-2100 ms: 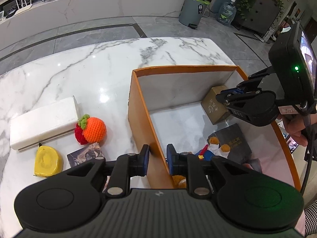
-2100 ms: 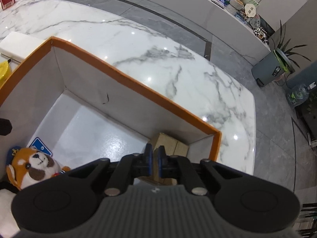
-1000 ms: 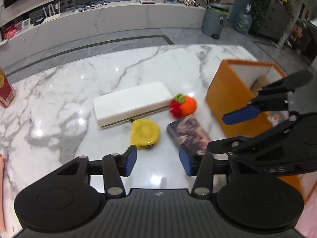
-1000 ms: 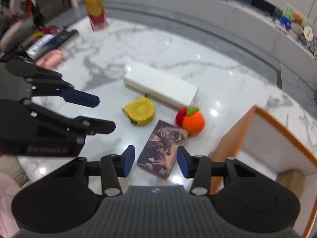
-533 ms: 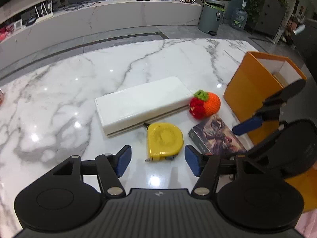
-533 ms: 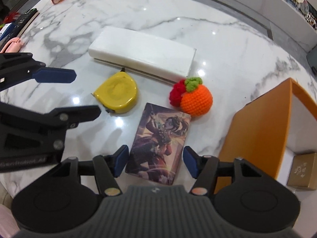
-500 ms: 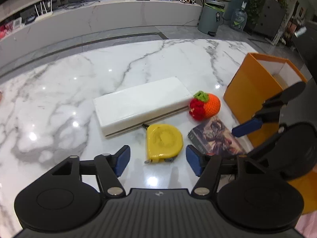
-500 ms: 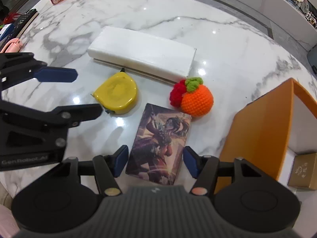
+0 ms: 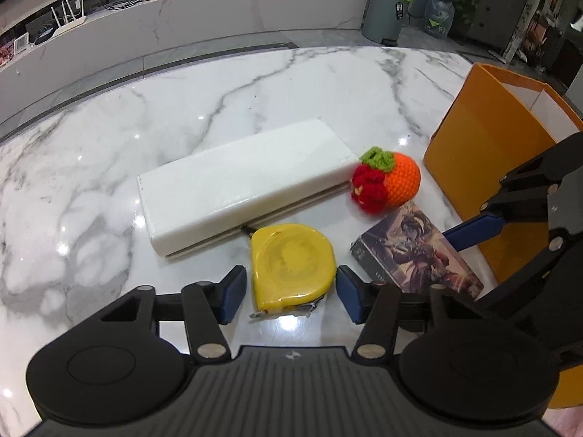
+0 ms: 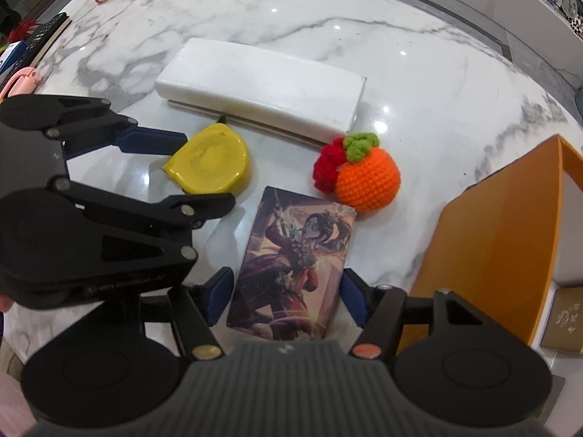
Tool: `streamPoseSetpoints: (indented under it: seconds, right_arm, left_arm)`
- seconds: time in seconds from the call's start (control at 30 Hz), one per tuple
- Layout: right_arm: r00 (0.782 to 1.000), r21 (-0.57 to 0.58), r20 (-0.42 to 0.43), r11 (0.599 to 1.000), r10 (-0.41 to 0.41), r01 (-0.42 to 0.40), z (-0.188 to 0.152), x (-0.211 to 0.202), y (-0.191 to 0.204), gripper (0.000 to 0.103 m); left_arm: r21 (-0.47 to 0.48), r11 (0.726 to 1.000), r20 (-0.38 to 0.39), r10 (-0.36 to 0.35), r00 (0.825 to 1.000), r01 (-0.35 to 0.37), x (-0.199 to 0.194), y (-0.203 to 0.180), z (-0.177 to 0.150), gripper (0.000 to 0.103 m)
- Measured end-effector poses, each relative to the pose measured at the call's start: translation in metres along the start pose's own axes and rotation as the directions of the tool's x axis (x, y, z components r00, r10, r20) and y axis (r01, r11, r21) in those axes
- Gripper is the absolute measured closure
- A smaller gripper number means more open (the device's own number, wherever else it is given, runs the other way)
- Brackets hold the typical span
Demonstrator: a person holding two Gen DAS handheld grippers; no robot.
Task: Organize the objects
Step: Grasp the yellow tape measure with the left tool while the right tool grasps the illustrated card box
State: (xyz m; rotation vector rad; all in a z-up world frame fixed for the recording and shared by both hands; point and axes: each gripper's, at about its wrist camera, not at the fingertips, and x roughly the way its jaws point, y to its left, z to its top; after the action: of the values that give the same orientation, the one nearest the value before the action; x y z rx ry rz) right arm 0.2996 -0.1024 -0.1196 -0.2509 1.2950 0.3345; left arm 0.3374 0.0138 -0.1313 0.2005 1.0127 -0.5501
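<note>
Straddling the yellow tape measure (image 9: 293,266) low in the left wrist frame, the left gripper (image 9: 290,299) has its jaws wide, one blue pad either side, not pinching. The right gripper (image 10: 284,300) is wide too, its pads flanking the near end of the illustrated card box (image 10: 293,267) at lower centre. The crocheted orange (image 10: 359,173) sits just above that box, touching the white case (image 10: 260,85). The orange bin (image 10: 499,247) stands at the right edge, on the marble table (image 10: 419,36).
</note>
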Motion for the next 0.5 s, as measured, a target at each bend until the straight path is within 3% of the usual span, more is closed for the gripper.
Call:
streamPoseSetpoints:
  seconds: [0.07,0.27,0.5]
  right_arm:
    - [1.000,0.004,0.000,1.000,-0.005,0.005,0.001,0.001,0.000,0.037]
    - [1.000,0.003,0.004,1.000,-0.009,0.009,-0.002,0.000,0.003,0.039]
    - [1.000,-0.026,0.030,1.000,0.007,-0.006,-0.013,-0.007,0.012,0.040]
  left_arm:
    - [-0.011,1.000,0.007,-0.005,1.000,0.005,0.000,0.000,0.001,0.044]
    - [-0.016,1.000,-0.001,0.011,1.000,-0.011,-0.004,-0.001,-0.003,0.045]
    - [-0.089,0.996,-0.010,0.009,1.000,-0.010,-0.020,0.004,-0.023,0.045]
